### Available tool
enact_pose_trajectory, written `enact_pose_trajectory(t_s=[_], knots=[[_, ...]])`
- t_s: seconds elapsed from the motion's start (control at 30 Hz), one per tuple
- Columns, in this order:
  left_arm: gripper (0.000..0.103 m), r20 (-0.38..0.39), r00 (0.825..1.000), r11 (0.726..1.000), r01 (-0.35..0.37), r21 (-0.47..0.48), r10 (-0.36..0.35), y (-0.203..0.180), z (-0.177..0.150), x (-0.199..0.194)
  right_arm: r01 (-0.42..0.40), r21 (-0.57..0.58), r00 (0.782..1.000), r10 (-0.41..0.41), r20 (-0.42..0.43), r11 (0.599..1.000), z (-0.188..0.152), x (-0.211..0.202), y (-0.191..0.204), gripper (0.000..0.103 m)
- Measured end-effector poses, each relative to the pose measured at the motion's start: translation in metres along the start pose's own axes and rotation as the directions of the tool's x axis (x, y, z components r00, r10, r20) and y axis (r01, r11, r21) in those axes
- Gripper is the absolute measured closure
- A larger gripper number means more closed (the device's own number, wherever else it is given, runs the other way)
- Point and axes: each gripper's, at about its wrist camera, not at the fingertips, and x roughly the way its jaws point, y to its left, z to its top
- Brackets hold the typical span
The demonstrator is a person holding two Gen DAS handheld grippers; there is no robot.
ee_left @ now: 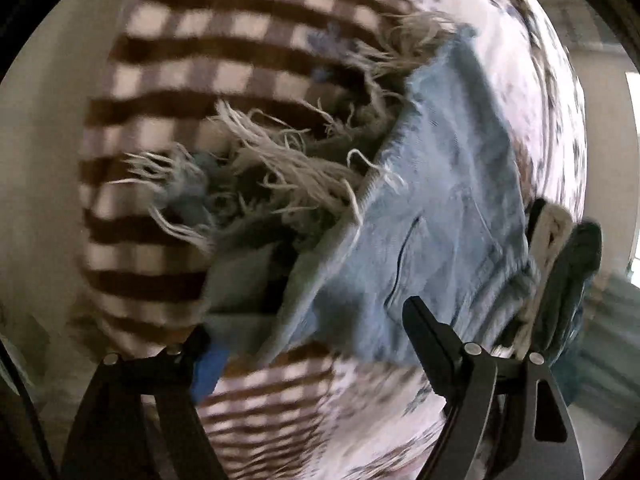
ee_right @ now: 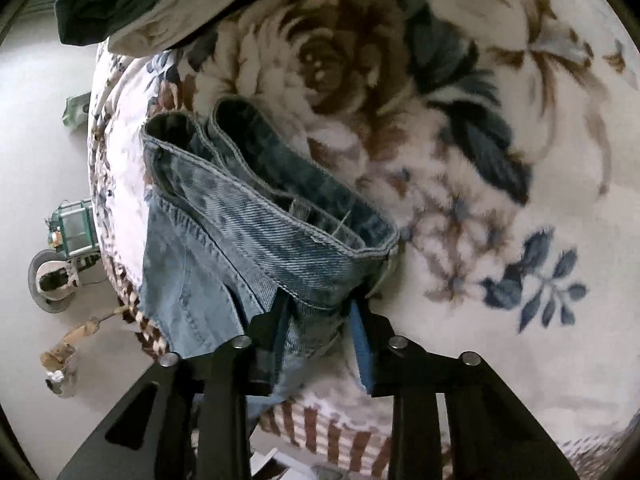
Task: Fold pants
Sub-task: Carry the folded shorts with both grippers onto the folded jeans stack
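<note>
A pair of light-blue denim pants (ee_right: 256,216) lies on a plush blanket (ee_right: 500,240) printed with large brown roses and dark blue leaves, its border a brown-and-cream check. In the right wrist view the right gripper (ee_right: 320,320) has its two black fingers closed over the waistband — the doubled denim band is bunched between the blue-lined pads (ee_right: 362,344), and the cloth runs up and to the left from there, ending in two folded loops of waistband near the blanket's edge. A dark green and cream bundle of cloth (ee_right: 132,0) sits at the top left of that view, beyond the pants.

The left wrist view is smeared by motion. It shows the frayed hem of a leg (ee_left: 280,168), long pale threads splayed over the checked border (ee_left: 224,40), with the rest of the denim (ee_left: 448,216) trailing down towards the camera. The left gripper (ee_left: 308,328) has its fingers set wide apart; one blue pad (ee_left: 208,368) shows at the lower left and the other finger stands black against the cloth at the right. Denim lies between them (whether either pad truly grips it cannot be told through the blur). A folded dark and white cloth (ee_left: 564,264) lies just beside the pants at the right.

On the pale floor (ee_right: 40,120) left of the blanket stand a green-framed cart with a wheel (ee_right: 60,256) and some crumpled brown scraps (ee_right: 64,348).
</note>
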Motion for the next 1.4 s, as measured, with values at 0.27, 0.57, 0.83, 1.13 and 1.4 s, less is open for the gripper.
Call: enact_pose_trajectory(t_s=[0.27, 0.57, 0.83, 1.13, 1.4], knots=[[0.022, -0.011, 0.995, 0.965, 0.09, -0.246, -0.095, 0.037, 0.016, 0.022, -0.059, 0.002, 0.994, 0.059, -0.087, 0.998, -0.021, 0.02, -0.024, 0.032], [0.078, 0.078, 0.994, 0.983, 0.087, -0.164, -0.075, 0.021, 0.02, -0.009, -0.177, 0.042, 0.984, 0.178, -0.02, 0.983, 0.009, 0.063, -0.006, 0.021], [0.066, 0.062, 0.991, 0.989, 0.122, -0.087, -0.117, 0.023, 0.026, 0.007, -0.165, -0.032, 0.985, 0.166, 0.035, 0.986, -0.007, 0.049, -0.002, 0.05], [0.081, 0.117, 0.99, 0.996, 0.078, 0.048, -0.083, -0.013, 0.027, 0.006, -0.149, 0.005, 0.987, 0.149, 0.053, 0.989, 0.0, 0.049, 0.001, 0.062], [0.083, 0.122, 0.986, 0.986, 0.093, 0.141, -0.111, -0.048, 0.017, -0.053, -0.142, 0.009, 0.986, 0.141, 0.084, 0.99, -0.026, -0.006, 0.038, 0.067]])
